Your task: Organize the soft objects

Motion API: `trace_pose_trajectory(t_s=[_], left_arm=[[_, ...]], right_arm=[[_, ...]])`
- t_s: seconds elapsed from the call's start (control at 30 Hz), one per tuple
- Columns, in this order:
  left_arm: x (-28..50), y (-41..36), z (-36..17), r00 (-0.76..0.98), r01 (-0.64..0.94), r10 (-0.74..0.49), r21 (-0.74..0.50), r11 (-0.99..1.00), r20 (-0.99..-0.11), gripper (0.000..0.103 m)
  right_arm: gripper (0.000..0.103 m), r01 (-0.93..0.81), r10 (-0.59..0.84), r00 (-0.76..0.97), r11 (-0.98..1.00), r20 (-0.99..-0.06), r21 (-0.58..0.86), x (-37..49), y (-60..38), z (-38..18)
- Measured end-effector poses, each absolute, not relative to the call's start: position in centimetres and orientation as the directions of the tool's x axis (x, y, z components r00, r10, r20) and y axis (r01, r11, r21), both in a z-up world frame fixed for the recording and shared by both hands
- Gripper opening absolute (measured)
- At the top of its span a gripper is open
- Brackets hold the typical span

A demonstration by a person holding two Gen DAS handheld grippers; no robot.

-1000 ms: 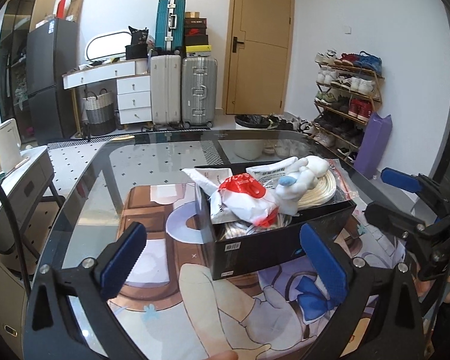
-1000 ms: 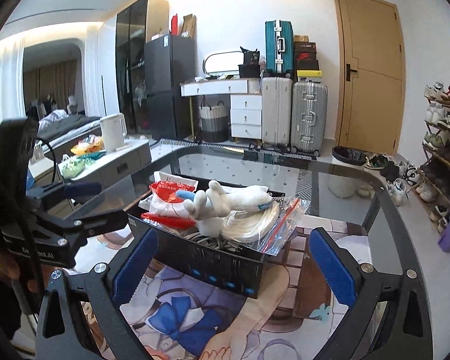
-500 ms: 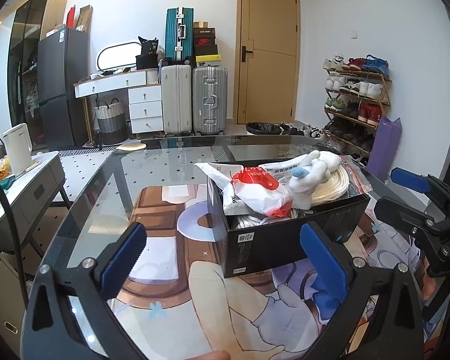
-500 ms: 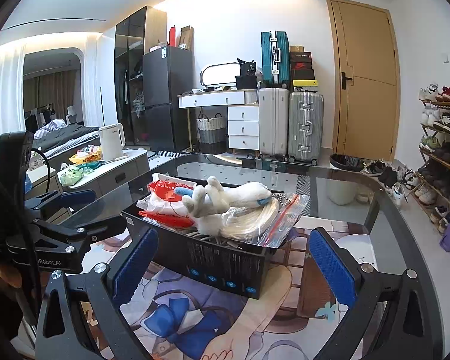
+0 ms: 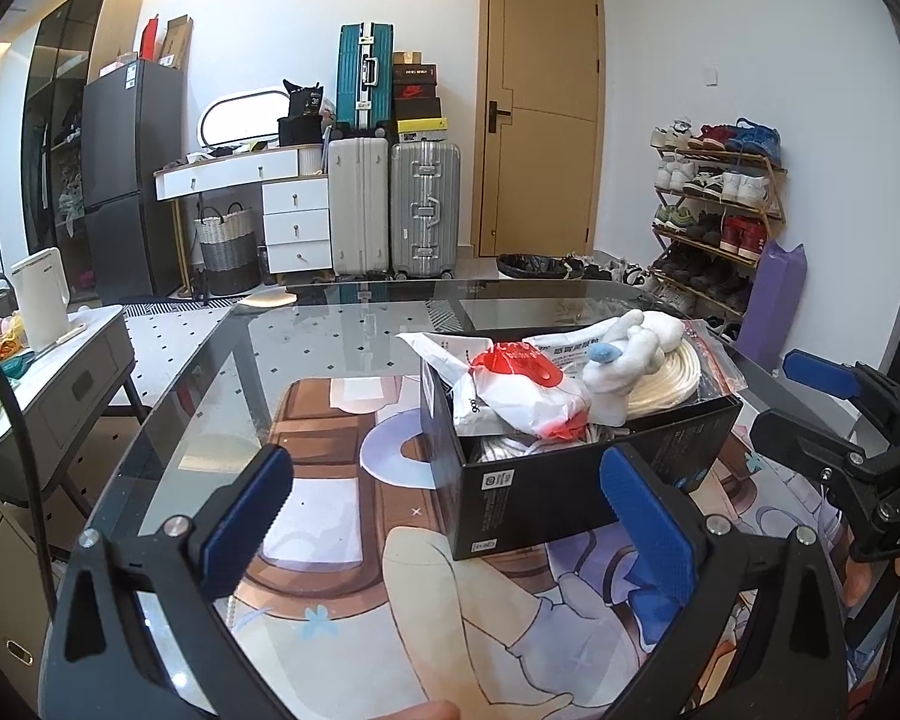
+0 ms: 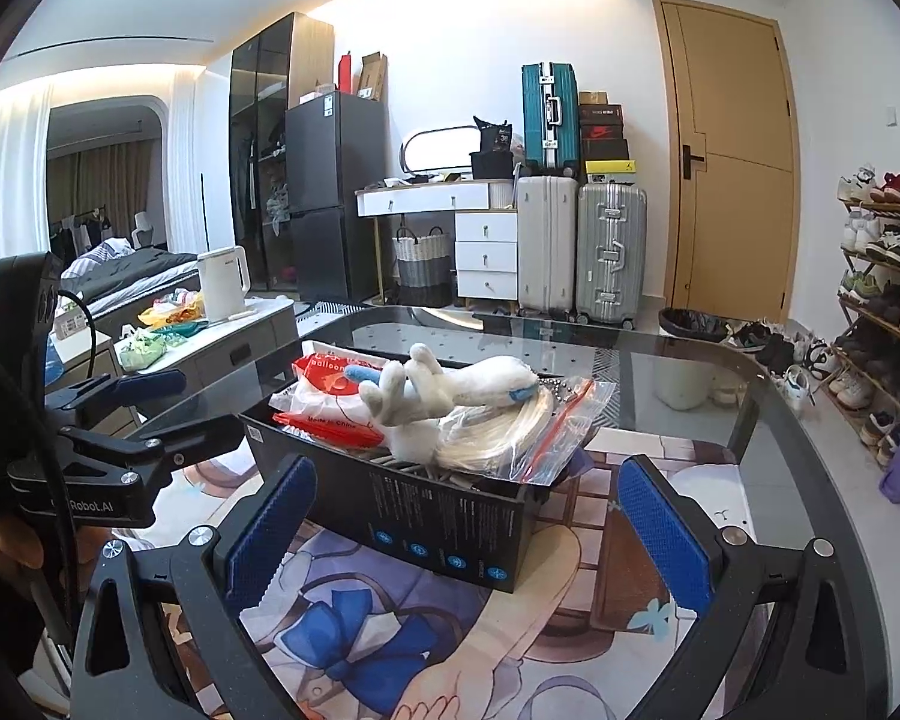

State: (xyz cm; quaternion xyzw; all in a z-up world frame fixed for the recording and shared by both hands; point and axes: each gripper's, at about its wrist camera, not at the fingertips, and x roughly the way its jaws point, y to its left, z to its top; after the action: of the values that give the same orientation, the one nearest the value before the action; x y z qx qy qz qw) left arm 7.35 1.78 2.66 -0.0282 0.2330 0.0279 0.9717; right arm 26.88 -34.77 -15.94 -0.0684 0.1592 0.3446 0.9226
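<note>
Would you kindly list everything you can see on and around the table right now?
box: 1, black, open, on the printed mat.
plush toy: 1, white with blue tips, on top of the box's contents.
balloon bag: 1, red and white, left end of the box in the right wrist view.
zip bag: 1, clear with red seal, holds a cream coil, overhangs the box rim.
mat: 1, cartoon print, on the glass table.
suitcases: 3, teal, white, silver, by the far wall.
shoe rack: 1, full, at right.
kettle: 1, white, on the side cabinet.
left gripper: fingers apart, empty.
right gripper: fingers apart, empty.
</note>
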Motion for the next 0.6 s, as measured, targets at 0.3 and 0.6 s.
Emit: trace_pose_trajectory(t_s=[0.3,0.6], left_arm=[[7.37,1.16,2.71,0.891,-0.065,0.051,-0.016,0.998,-0.451,0.103],[7.35,1.1,2.72,0.892,-0.063,0.048,-0.018,0.998,-0.449,0.103]], right_arm=[[0.102,-0.665,0.625,0.717,0.746,-0.308,-0.033,26.31,-34.88,-15.96],[0.102,-0.666,0.625,0.713,0.745,-0.316,-0.03,26.61,-34.86,-16.14]])
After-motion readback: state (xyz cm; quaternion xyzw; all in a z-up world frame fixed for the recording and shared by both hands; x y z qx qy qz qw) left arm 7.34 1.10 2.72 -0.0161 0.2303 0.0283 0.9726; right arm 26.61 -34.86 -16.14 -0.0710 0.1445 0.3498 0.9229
